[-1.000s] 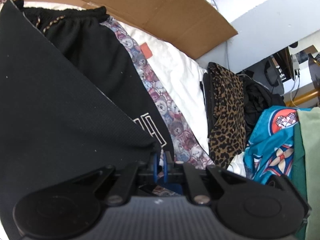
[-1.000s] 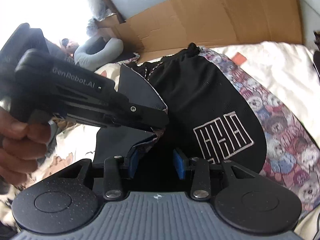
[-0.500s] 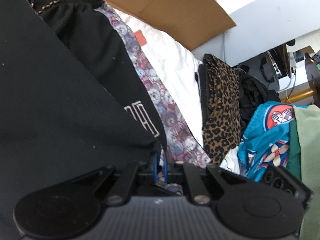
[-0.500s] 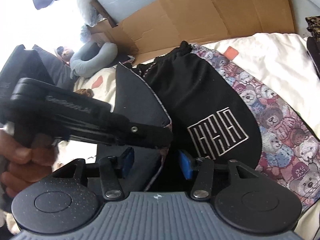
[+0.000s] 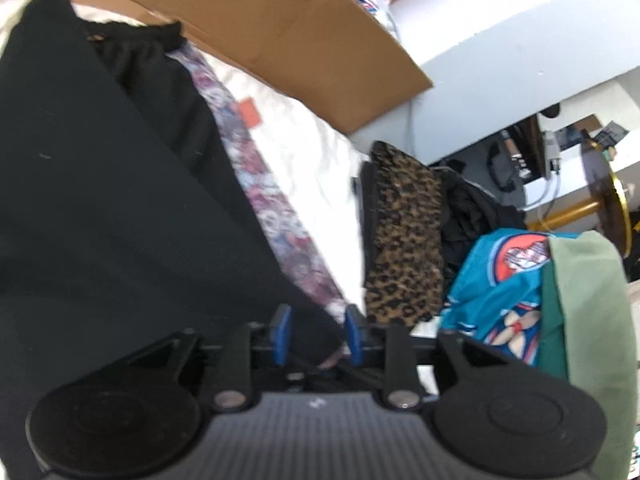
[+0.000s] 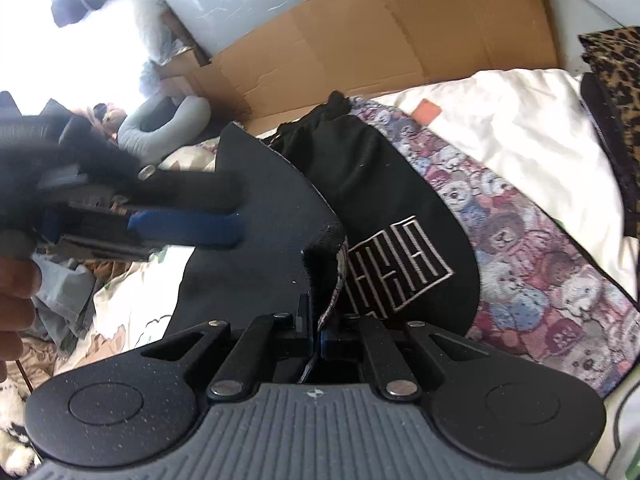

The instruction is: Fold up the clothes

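Change, left gripper: the left gripper (image 5: 316, 334) was pinched tight on the corner of the black shorts (image 5: 120, 220) a second ago; its blue pads now stand apart and the jaws are opening, with the corner of cloth lying loose between them, no pad pressing it.
Change, right gripper: the right gripper (image 6: 314, 334) had its pads spread to either side of the folded edge a moment back; now they have come together on that edge.
Left hand pose: in the right wrist view the left gripper reaches in from the left side, blurred, fingers pointing right over the raised flap; the person's hand (image 6: 16, 300) holds it at the frame's left edge.
Right hand pose: angled downward over the bed, fingers pointing along the fold.
Shorts, placement: spread on a bear-print cloth (image 6: 520, 248) over a white sheet (image 6: 520, 140); one half is lifted as a flap, its corner rising right above the right gripper's tips. The white logo (image 6: 396, 272) lies just to the right of those tips.
Right side: leopard-print garment (image 5: 404, 236), then teal cloth (image 5: 492, 292), well apart from the shorts.
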{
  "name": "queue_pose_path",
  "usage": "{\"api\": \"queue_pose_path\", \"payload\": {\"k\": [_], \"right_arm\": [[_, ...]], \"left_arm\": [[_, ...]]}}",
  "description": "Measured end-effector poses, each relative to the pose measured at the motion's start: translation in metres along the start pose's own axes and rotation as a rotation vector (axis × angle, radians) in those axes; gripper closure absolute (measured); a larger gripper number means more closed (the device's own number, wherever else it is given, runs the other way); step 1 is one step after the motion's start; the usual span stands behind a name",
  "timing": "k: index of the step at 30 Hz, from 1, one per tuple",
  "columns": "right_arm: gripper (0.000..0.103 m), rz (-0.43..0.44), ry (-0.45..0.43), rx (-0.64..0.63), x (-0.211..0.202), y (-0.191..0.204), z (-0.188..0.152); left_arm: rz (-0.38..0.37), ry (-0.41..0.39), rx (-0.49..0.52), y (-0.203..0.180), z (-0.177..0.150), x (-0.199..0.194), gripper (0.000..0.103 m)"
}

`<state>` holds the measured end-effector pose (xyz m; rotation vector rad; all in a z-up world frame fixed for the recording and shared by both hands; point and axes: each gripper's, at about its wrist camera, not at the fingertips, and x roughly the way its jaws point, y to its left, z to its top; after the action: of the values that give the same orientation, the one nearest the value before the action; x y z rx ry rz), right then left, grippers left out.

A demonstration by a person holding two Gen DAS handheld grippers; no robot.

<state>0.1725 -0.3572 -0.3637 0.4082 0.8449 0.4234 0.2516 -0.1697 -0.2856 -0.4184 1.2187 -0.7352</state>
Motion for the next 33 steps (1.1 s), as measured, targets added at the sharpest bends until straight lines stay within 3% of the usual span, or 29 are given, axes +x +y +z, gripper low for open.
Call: {"api": "queue_pose_path", "payload": {"k": [8, 14, 20, 33], "right_arm": [[0.102, -0.039, -0.005, 0.075, -0.018, -0.024, -0.001], [0.102, -0.072, -0.004, 0.104, -0.027, -0.04, -0.002], [0.102, -0.114, 0.001, 0.142, -0.034, -0.058, 0.001], [0.102, -0.225, 0.05, 0.249, -0.031, -0.106, -0.018]], "left_arm": [[0.176, -0.007, -0.114, 0.062, -0.013, -0.034, 0.065], [0.259, 0.014, -0.174, 0.096, -0.031, -0.05, 0.065], [0.288, 0.079, -0.188, 0.108, -0.05, -0.052, 0.062], [0.247, 0.21, -0.267, 0.132, -0.091, -0.037, 0.056]]}}
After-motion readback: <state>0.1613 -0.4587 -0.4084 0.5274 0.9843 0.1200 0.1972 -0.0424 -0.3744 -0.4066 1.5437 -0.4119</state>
